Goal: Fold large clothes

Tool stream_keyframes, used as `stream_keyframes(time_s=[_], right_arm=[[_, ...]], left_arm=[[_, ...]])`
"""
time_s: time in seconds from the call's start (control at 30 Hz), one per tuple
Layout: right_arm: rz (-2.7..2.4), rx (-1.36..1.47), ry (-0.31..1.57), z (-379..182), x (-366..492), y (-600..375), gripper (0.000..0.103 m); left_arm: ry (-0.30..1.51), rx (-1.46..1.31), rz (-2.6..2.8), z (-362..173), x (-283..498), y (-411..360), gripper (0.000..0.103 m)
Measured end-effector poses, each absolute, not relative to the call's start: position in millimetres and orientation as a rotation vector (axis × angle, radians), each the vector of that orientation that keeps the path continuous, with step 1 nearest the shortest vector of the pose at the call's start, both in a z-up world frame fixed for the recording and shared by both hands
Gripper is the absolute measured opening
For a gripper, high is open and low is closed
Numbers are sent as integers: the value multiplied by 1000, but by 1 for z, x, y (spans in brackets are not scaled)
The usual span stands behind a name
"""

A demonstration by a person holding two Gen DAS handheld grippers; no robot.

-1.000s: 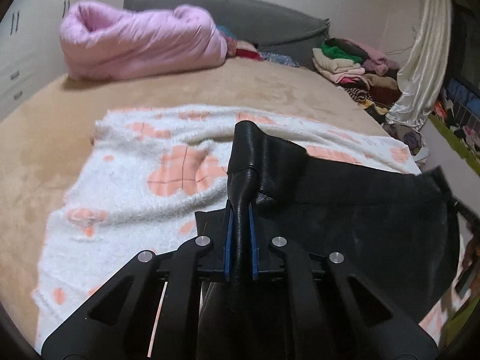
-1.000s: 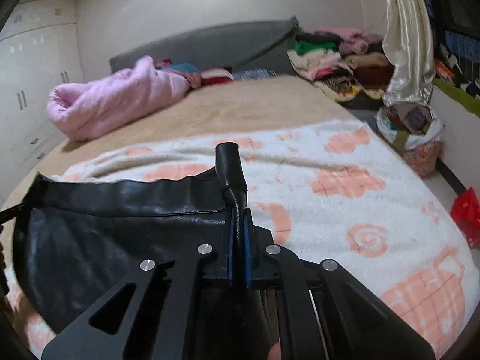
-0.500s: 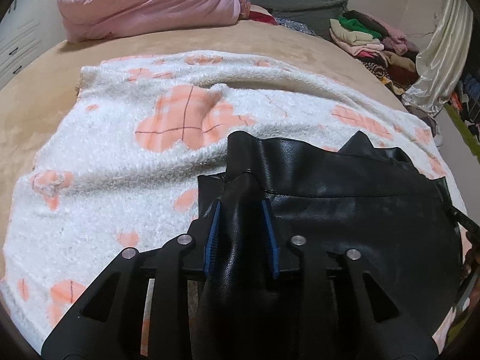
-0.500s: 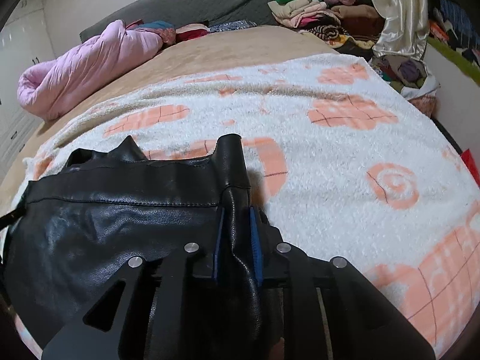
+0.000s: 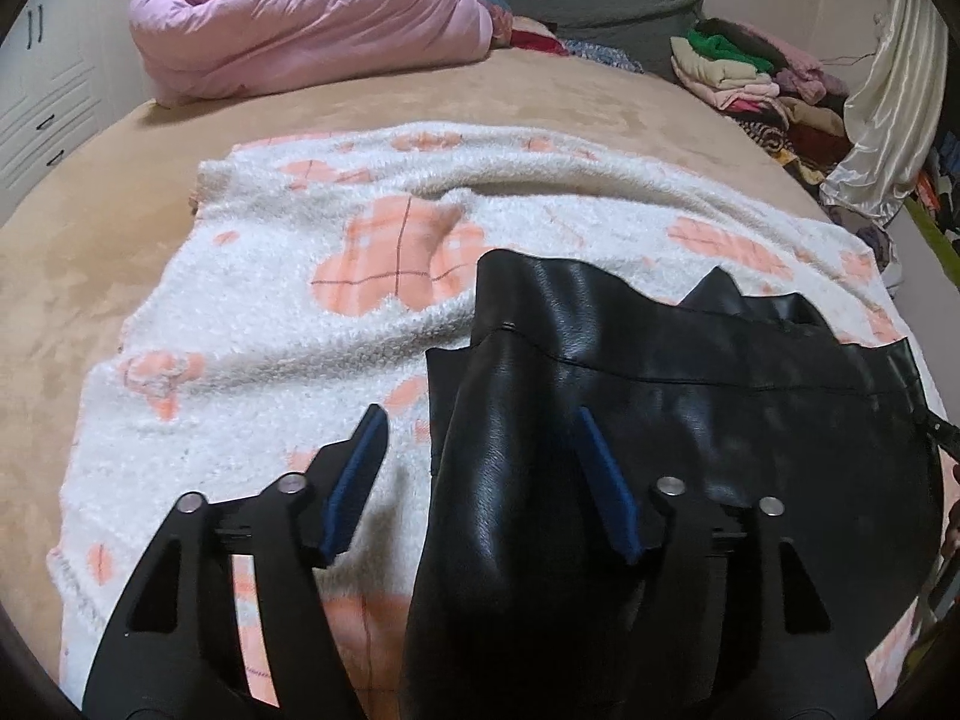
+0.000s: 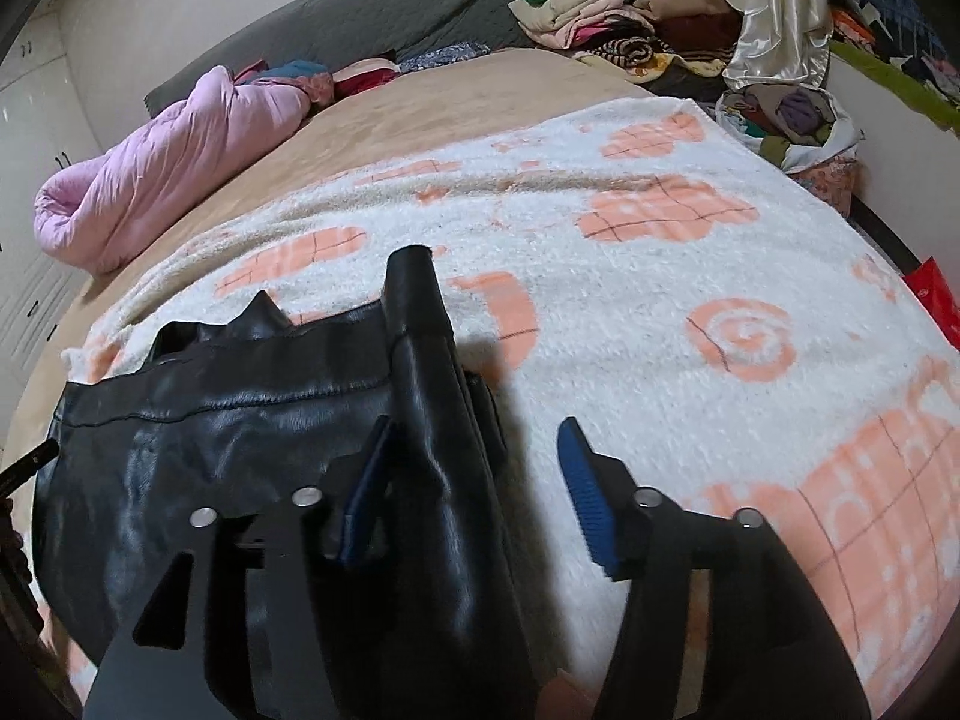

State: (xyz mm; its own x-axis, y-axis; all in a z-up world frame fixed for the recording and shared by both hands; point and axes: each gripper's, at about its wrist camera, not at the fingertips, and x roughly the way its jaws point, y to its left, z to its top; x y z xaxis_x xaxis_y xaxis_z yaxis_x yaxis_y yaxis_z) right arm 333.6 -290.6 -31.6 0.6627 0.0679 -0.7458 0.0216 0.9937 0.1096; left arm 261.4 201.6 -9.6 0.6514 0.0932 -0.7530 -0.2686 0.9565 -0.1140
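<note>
- Fleece blanket (image 5: 258,324), white with peach print, over tan bed (image 5: 90,228); pink duvet (image 5: 300,18) behind. Left gripper (image 5: 480,474) angled down, jaws opening, black leather garment (image 5: 690,420) loose between, edge running rightward.
- Right view: same blanket (image 6: 660,312), clothes pile (image 6: 600,6) far right. Right gripper (image 6: 474,480) angled down, jaws opening; garment (image 6: 210,450) fold between pads, spreading left.

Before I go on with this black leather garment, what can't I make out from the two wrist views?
- Black leather garment: near end cut off by the left wrist view's bottom edge, behind the left tongs.
- Its underside: hidden against the fleece blanket.
- Right tongs: hide the near fold, right wrist view.
</note>
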Motion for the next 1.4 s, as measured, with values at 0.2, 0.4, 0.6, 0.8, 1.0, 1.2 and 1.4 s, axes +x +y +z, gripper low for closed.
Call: stream_keyframes(time_s=[0.2, 0.4, 0.6, 0.8, 1.0, 1.2, 1.4], right_arm=[[57, 227, 815, -15, 304, -302, 83], [140, 245, 830, -6, 276, -295, 92], [183, 267, 895, -16, 249, -293, 93], [234, 363, 981, -44, 248, -299, 86], [284, 406, 1002, -56, 244, -296, 48], [272, 380, 969, -42, 227, -296, 30], [247, 348, 974, -36, 203, -299, 30]], left_arm=[[819, -241, 190, 4, 246, 200, 76], [838, -343, 157, -2, 220, 209, 89], [888, -516, 86, -30, 198, 222, 93], [919, -591, 51, -48, 190, 218, 93], [913, -618, 25, -50, 184, 207, 59], [907, -584, 39, -38, 171, 196, 45], [906, -580, 25, -34, 138, 188, 44]])
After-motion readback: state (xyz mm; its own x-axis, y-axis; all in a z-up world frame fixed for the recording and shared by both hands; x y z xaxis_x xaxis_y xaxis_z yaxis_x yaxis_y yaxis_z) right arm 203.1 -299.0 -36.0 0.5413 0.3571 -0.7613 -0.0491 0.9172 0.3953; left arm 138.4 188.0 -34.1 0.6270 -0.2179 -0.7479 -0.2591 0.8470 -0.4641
